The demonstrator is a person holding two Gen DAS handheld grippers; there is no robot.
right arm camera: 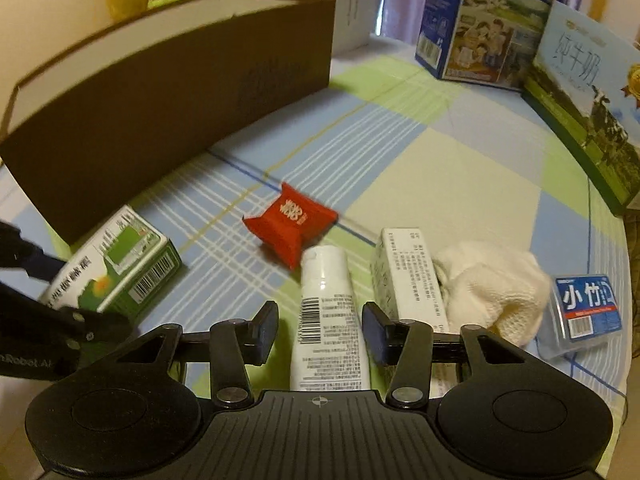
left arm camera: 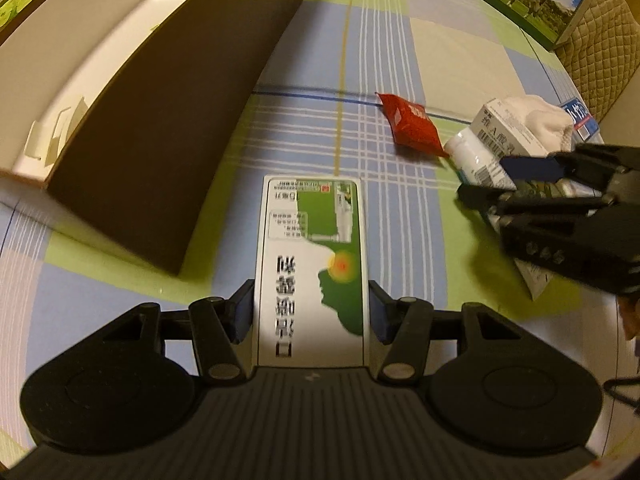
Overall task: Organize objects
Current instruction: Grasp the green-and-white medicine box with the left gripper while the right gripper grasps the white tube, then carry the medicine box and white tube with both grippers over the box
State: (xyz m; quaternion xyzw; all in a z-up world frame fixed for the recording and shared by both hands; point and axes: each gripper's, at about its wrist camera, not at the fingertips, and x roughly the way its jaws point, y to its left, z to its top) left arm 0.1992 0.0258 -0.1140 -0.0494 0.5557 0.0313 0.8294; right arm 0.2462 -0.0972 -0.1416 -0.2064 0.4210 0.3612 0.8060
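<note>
White tube (right arm camera: 326, 312) lengthwise between right hand-held gripper (right arm camera: 320, 332) pads, cap pointing away

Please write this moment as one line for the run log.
left tool: shut on green-white box | right tool: open around white tube, not gripping | brown box: nearby

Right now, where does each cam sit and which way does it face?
Left wrist: on the left hand-held gripper, angled steeply down at the green-and-white box its pads clamp; brown box to the left, right hand-held gripper at the right edge.
Right wrist: on the right hand-held gripper, angled down over the white tube between its pads, gaps visible; left hand-held gripper at the left edge.
Shared: green-and-white box, red packet, white tube, brown box, plaid cloth.
</note>
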